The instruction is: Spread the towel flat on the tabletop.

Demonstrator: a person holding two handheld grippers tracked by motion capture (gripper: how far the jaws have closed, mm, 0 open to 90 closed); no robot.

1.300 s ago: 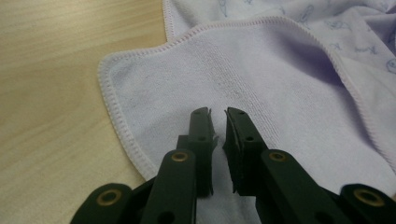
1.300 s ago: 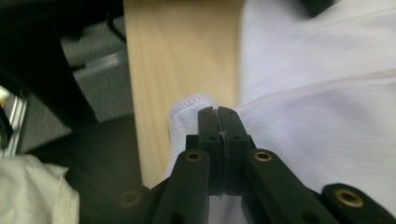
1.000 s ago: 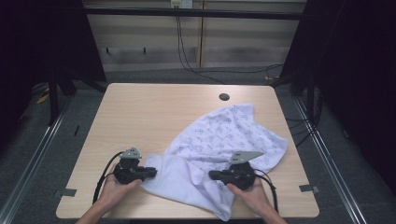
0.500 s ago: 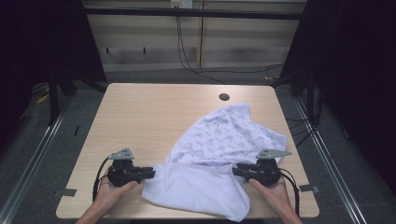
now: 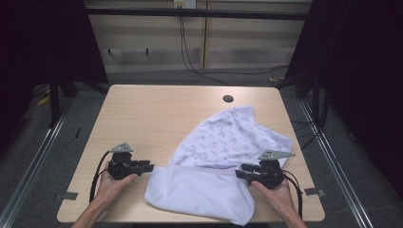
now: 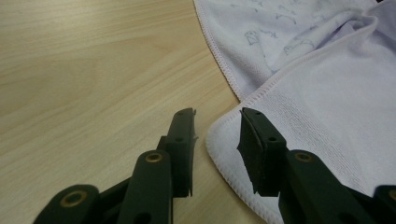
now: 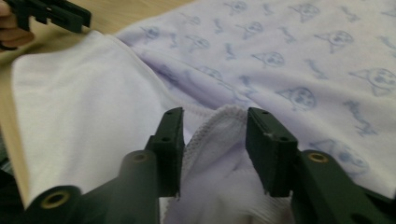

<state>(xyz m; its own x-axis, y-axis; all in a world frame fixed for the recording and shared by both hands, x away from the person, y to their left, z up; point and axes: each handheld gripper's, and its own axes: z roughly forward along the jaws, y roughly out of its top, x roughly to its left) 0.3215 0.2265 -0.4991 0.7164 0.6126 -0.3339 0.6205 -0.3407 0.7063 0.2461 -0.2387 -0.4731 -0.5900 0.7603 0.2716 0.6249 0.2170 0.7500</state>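
A white towel (image 5: 223, 140) with a pale blue print lies on the right half of the wooden table (image 5: 152, 114). Its near part is folded over, plain side up (image 5: 195, 190). My left gripper (image 5: 150, 166) rests at the fold's left corner. In the left gripper view it (image 6: 217, 119) is open, with the hemmed towel corner (image 6: 224, 140) lying just at the gap. My right gripper (image 5: 238, 173) sits at the fold's right end. It (image 7: 214, 116) is open too, with a hump of towel hem (image 7: 219, 126) bunched loosely between the jaws.
A dark round grommet hole (image 5: 228, 99) sits near the table's far edge. The table's left half is bare wood. Cables trail from both grippers toward the near edge. The left gripper (image 7: 51, 11) shows far off in the right gripper view.
My right gripper has moved to the right, drawing the folded plain part wider along the near edge. The left gripper has stayed almost in place at the left corner.
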